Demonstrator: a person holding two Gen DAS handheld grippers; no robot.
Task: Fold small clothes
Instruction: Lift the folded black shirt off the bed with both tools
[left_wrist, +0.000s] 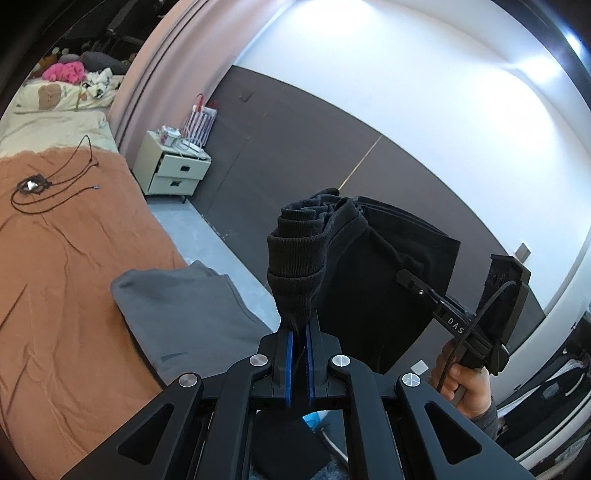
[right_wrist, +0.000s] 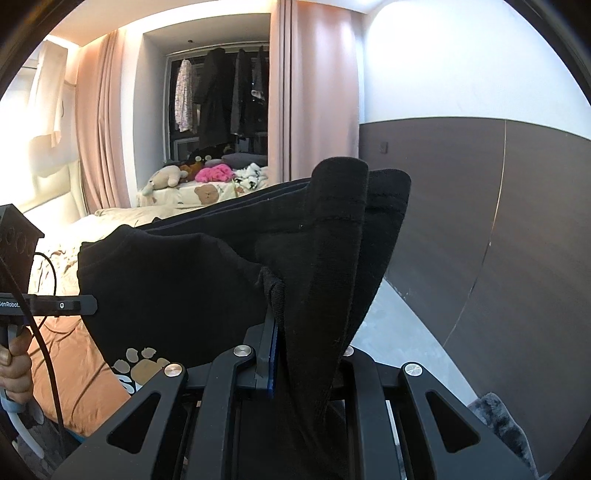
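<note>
We hold a black garment (left_wrist: 354, 266) up in the air, our left gripper (left_wrist: 300, 332) with its jaws pinched on the ribbed cuff. Our right gripper (left_wrist: 413, 284) meets its far side. Below lies a grey garment (left_wrist: 184, 314) on the orange bedspread (left_wrist: 66, 266).

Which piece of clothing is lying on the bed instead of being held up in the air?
The grey garment, spread on the orange bed cover. The black garment is off the bed, pinched by the left tool and the right tool.

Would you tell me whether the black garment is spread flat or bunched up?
Bunched and held in the air: the black garment hangs in layered folds between the left hand-held gripper and right hand-held gripper.
</note>
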